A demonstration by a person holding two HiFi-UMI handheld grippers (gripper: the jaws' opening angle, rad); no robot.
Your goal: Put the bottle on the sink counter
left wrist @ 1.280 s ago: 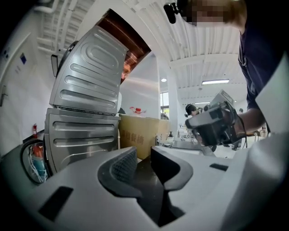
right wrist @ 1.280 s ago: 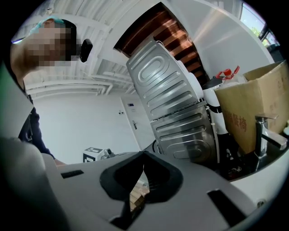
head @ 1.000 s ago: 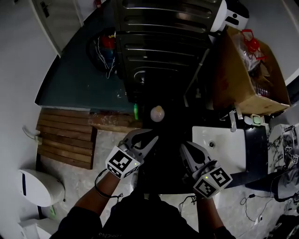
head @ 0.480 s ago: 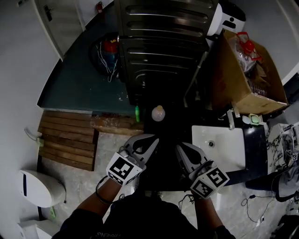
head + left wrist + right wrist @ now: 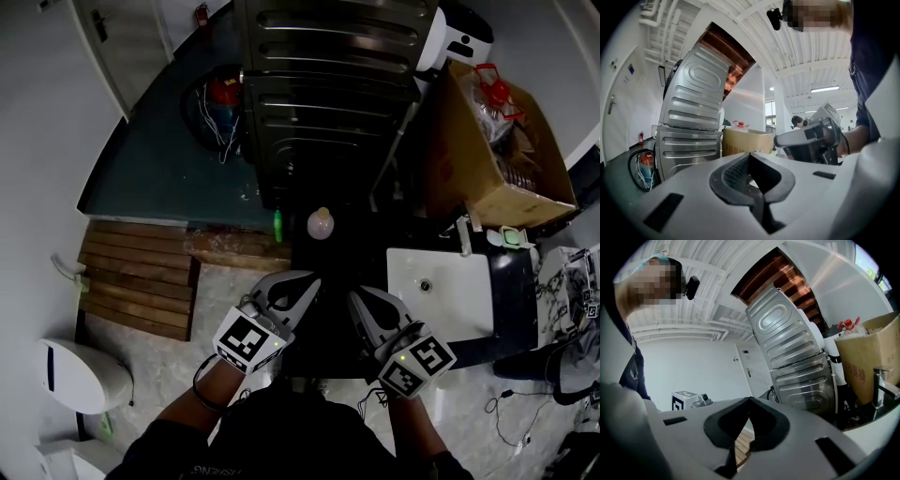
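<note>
Seen from above in the head view, the bottle (image 5: 321, 223) shows as a pale round top standing on the dark surface ahead of both grippers. The white sink basin (image 5: 450, 300) lies to the right, set in a dark counter (image 5: 514, 298) with a faucet (image 5: 466, 239) at its back edge. My left gripper (image 5: 309, 279) (image 5: 750, 154) has just been closing and is now shut with nothing between its jaws. My right gripper (image 5: 354, 295) (image 5: 750, 399) is also shut and empty. Both point level, side by side, short of the bottle.
Stacked ribbed metal drums (image 5: 328, 94) rise behind the bottle. An open cardboard box (image 5: 487, 159) with plastic bottles stands right of them, behind the sink. A small green item (image 5: 277, 223) sits left of the bottle. Wooden slats (image 5: 136, 281) and a white bin (image 5: 80, 375) lie on the floor at left.
The left gripper's jaws have come together. Both grippers have shifted slightly toward each other and toward the bottle. The bottle stands where it was.
</note>
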